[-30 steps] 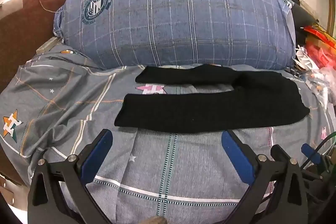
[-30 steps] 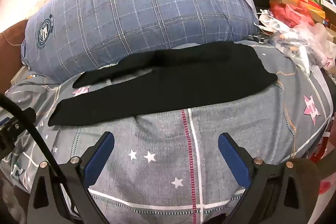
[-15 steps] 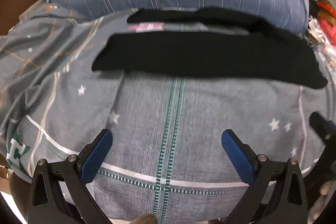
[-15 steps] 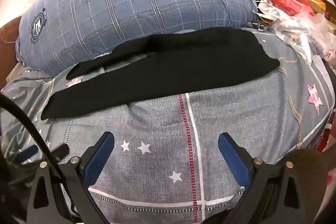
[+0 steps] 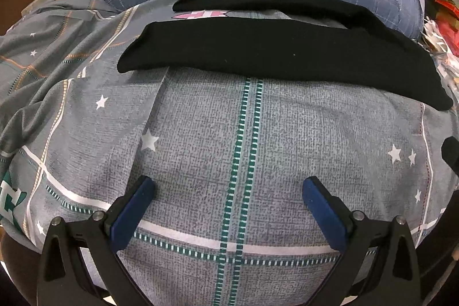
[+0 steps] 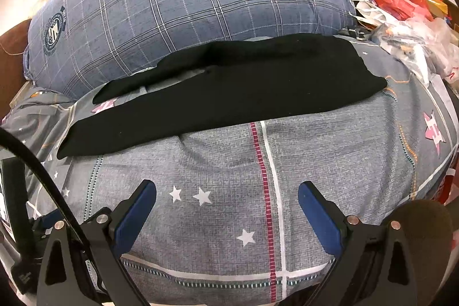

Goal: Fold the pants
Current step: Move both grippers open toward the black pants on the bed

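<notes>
Tools closing in on pants

Both views now show the pants (image 5: 272,53) larger; left tool (image 5: 229,205) and right tool (image 6: 226,205) gape empty, ungrasped.

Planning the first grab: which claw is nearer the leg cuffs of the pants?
Left. The left claw faces the cuffs; the right claw sits toward the waist end.

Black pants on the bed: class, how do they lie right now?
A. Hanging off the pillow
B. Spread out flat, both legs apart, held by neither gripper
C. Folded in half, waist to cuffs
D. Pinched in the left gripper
B: the black pants lie flat on the grey bedsheet, legs separated, with the left gripper and right gripper both open short of them.
</notes>
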### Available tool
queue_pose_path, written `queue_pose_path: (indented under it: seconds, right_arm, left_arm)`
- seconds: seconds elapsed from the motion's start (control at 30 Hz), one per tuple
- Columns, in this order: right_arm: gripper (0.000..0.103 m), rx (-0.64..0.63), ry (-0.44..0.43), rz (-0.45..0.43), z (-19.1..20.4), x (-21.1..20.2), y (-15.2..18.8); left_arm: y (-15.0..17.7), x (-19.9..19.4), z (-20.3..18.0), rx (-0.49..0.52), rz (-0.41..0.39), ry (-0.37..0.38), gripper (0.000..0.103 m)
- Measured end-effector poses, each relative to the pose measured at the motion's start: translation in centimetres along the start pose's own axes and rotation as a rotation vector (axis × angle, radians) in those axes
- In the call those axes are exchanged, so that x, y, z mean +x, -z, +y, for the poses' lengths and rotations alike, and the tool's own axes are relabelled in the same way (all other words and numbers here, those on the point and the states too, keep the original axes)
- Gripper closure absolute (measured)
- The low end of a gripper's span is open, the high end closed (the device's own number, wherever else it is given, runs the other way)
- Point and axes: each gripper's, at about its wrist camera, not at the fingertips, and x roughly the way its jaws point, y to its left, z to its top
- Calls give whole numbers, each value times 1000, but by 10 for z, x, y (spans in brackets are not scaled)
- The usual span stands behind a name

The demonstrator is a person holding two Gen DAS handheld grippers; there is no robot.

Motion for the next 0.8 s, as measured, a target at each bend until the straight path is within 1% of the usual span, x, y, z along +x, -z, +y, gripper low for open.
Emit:
queue_pose_path:
  seconds: [0.1, 0.17, 0.2, 0.27, 0.33, 0.43, 0.47, 0.57, 0.63, 0.8]
  right_arm:
    - [2, -3, 8, -3, 0, -1, 0]
    - [2, -4, 16, -8, 1, -2, 1]
    - [2, -3, 16, -9, 1, -3, 2]
    - [2, -4, 12, -21, 3, -8, 3]
    - [2, -17, 8, -50, 5, -15, 5]
    - [2, -56, -9, -111, 13, -27, 6]
    - [2, -76, -14, -127, 17, -31, 8]
    - [2, -108, -25, -145, 28, -40, 8]
    - [2, -115, -28, -151, 34, -45, 8]
    - [2, -117, -11, -143, 39, -50, 8]
  left_arm:
    - [0, -1, -4, 28, 26, -4, 0]
    - [0, -4, -3, 16, 51, 3, 1]
    - [-1, -5, -3, 10, 54, 7, 7]
    - [0, -17, -3, 3, 25, 34, 18]
    - [1, -36, -3, 2, -36, 44, 18]
    - [0, -72, -6, 17, -165, 23, 18]
    - [-1, -82, -6, 20, -196, 19, 18]
    - [-3, -115, -4, 23, -292, 19, 18]
    - [-4, -129, 0, 25, -324, 26, 18]
    - [-7, -141, -2, 34, -346, 38, 18]
